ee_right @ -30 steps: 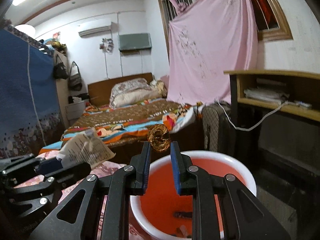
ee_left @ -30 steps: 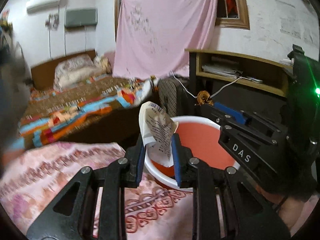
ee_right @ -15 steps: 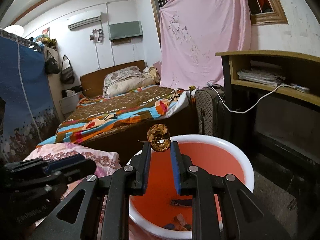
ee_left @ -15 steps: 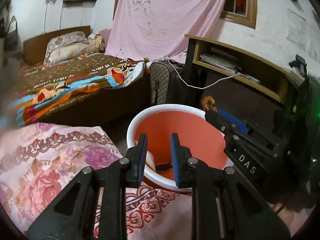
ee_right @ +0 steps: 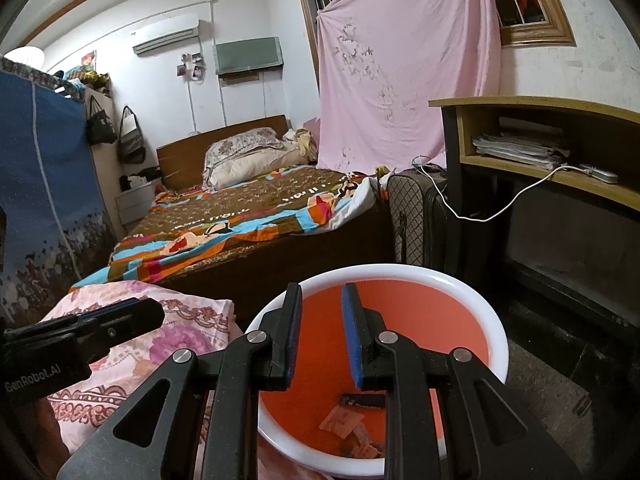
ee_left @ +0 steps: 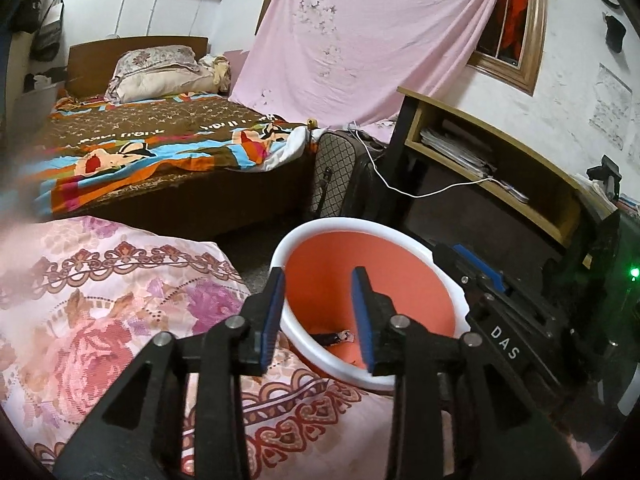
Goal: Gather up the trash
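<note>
A white-rimmed bucket with an orange inside stands by the bedding, and both grippers hover over it. My left gripper hangs over its near rim; its jaws are opening and nothing is between them. My right gripper points into the bucket with a narrow gap between its blue pads and nothing in that gap. Paper scraps and a dark wrapper lie on the bucket's bottom. The left wrist view shows the right gripper at the bucket's right side, its tip bare.
Pink floral bedding lies under and left of the grippers. Beyond it are a bed with a colourful blanket, a checked suitcase, and a wooden desk shelf with papers and a white cable.
The receipt has left my left gripper, whose jaws then spread wider over the bucket. The brown curled scrap is gone from my right gripper's tips.
</note>
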Available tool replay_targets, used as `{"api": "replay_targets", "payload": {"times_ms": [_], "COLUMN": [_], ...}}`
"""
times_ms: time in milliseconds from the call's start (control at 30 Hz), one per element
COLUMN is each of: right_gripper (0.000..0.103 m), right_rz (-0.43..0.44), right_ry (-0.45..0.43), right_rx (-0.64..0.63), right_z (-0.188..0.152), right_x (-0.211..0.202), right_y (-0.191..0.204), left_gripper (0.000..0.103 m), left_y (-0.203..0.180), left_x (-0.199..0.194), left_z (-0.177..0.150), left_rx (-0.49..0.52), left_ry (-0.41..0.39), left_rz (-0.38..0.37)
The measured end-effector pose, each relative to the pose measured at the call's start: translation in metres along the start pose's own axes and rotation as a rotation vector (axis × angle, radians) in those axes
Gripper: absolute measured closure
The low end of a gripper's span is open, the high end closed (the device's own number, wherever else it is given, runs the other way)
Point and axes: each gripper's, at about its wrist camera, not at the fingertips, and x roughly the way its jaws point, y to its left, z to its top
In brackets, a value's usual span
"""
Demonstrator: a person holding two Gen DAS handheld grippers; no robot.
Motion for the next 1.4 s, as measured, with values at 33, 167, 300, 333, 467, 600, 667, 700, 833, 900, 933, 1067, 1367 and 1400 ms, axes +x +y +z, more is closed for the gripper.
{"api": "replay_targets", "payload": {"times_ms": [33,167,300,333,467,600,667,700,833,900,933,1067,1367,1400], "right_gripper": [0.084,0.082,0.069,0.067,0.058,0.054,0.050,0.045,0.022,0.019,0.016,0.002,0.000,0.000], "right_rz": [-0.001,-0.002,-0.003,-0.005,-0.016,-0.026,-0.032,-0.033,-0.031,-0.039,-0.041,-0.035,-0.007,-0.005], "right_ry": [-0.002,-0.005,-0.012,-0.014,-0.018,-0.028,-0.033,-0.034,-0.056,-0.054,-0.053,-0.063,-0.101,-0.105], "right_rx": [-0.001,-0.003,0.002,0.002,0.005,0.015,0.019,0.021,0.026,0.023,0.023,0.034,0.006,0.003], "right_z": [0.000,0.002,0.003,0.004,0.005,0.008,0.010,0.010,0.011,0.012,0.012,0.012,0.013,0.013], "right_x": [0.000,-0.001,-0.002,-0.002,-0.004,-0.007,-0.009,-0.009,-0.014,-0.015,-0.015,-0.020,-0.038,-0.040], "right_y": [0.001,0.001,-0.001,-0.001,-0.001,-0.003,-0.004,-0.004,-0.003,-0.002,-0.001,0.001,0.017,0.019], "left_gripper": [0.060,0.048,0.030,0.027,0.021,0.020,0.016,0.014,0.014,0.014,0.014,0.014,0.014,0.014], "left_y": [0.001,0.003,0.006,0.007,0.014,0.020,0.023,0.025,0.030,0.035,0.037,0.043,0.054,0.054], "left_x": [-0.001,-0.004,-0.010,-0.011,-0.017,-0.021,-0.024,-0.026,-0.029,-0.029,-0.030,-0.040,-0.071,-0.074], "left_z": [0.001,0.001,0.002,0.002,0.003,0.003,0.002,0.002,0.002,0.001,0.000,-0.004,-0.016,-0.017], "left_rx": [0.001,0.009,0.001,0.000,-0.014,-0.032,-0.045,-0.052,-0.079,-0.087,-0.089,-0.092,-0.088,-0.083], "left_ry": [-0.001,-0.013,-0.036,-0.041,-0.073,-0.089,-0.105,-0.114,-0.126,-0.118,-0.117,-0.138,-0.170,-0.175], "left_rz": [0.004,0.029,0.068,0.077,0.119,0.160,0.183,0.192,0.243,0.266,0.273,0.309,0.382,0.390]}}
